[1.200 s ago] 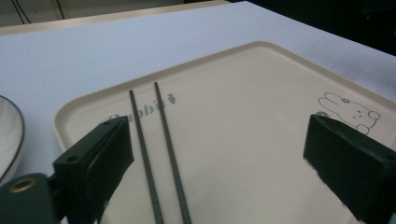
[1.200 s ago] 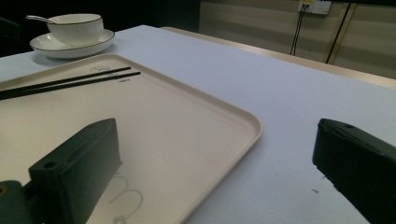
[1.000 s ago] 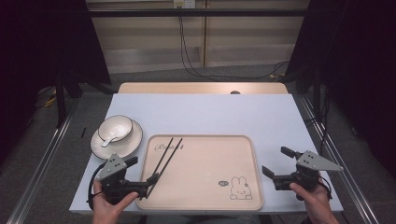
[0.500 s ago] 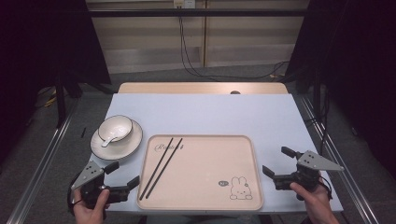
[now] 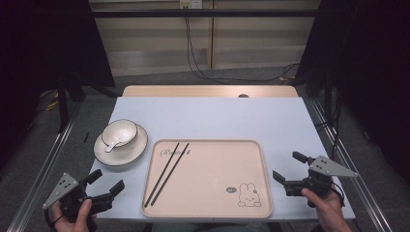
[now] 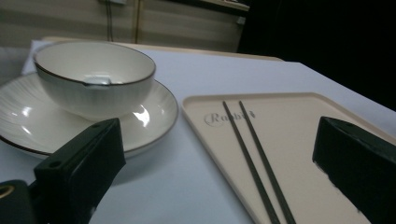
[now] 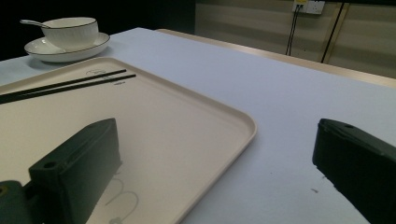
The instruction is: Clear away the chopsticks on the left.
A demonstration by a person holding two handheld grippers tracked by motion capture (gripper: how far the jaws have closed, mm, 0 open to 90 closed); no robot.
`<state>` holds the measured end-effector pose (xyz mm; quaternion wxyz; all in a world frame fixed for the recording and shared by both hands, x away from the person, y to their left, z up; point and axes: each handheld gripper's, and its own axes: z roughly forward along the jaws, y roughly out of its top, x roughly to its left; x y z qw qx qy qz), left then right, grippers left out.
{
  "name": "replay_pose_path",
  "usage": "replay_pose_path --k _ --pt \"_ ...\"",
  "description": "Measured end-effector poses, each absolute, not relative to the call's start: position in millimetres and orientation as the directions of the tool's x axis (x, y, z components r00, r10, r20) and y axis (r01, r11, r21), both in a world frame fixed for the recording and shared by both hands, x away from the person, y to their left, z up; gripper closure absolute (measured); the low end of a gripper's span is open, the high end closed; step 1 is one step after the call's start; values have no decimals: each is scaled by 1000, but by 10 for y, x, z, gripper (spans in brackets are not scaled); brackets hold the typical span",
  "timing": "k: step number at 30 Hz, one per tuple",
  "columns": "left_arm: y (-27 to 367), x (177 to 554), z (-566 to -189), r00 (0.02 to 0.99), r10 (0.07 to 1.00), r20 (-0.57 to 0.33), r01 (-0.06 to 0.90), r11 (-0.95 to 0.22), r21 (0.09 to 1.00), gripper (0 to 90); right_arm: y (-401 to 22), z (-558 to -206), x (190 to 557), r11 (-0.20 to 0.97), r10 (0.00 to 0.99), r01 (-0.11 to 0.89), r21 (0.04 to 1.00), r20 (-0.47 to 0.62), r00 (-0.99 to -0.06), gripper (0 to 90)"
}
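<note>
A beige tray [image 5: 217,164] with a rabbit print lies at the table's front centre. Two black chopsticks [image 5: 168,166] rest side by side on its left part. To the left, a white bowl [image 5: 119,133] holding a spoon [image 5: 110,146] stands on a white plate [image 5: 126,153]. My left gripper [image 5: 107,180] is open and empty at the front left corner, left of the tray. The left gripper view looks between its jaws at the bowl [image 6: 93,74] and chopsticks [image 6: 254,158]. My right gripper [image 5: 286,165] is open and empty just off the tray's right edge [image 7: 243,135].
The light blue table top [image 5: 212,118] stretches bare behind the tray, with a wooden strip [image 5: 208,91] at its far edge. Metal rails [image 5: 338,145] run along both sides of the table. Cables [image 5: 193,53] hang on the wall behind.
My left gripper has drawn away from the chopsticks' near end, leftward off the tray to the front left corner. The chopsticks stay on the tray. The right gripper has not moved.
</note>
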<state>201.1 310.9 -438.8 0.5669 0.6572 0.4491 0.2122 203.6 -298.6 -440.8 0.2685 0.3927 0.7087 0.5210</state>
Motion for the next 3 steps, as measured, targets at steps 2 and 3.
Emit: replay_pose_path --k 2,3 --pt "3109 2011 -4407 517 824 -231 363 34 931 21 -2992 -4408 2034 152 835 274 950 25 -549 7" --pt "3109 2011 -4407 517 824 -231 363 34 931 21 -2994 -4408 2035 152 835 275 949 26 -550 7"
